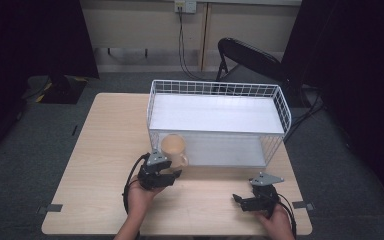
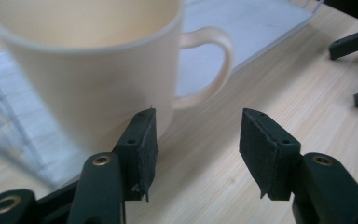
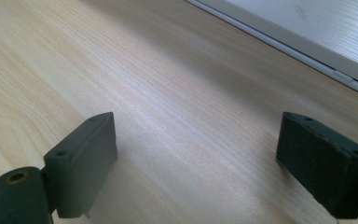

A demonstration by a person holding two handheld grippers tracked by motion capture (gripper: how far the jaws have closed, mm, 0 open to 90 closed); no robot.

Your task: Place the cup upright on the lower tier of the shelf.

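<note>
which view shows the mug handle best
The left gripper view: the mug is close up, its handle in clear profile beyond the open left claw. The high view shows the mug small, handle barely visible.

Left gripper [image 1: 172, 174] low over near-left part of table, held in left hand [image 1: 141, 194], forearm entering from bottom edge. Jaws apart, pointing forward and right; in left gripper view, left gripper [image 2: 195, 149] spread, nothing between pads. Right gripper [image 1: 238, 200] near front-right edge, held in right hand [image 1: 277, 219]. Jaws wide apart, pointing left; right gripper view shows right gripper [image 3: 196, 161] gaping, nothing between pads. Cable loops from each.
</note>
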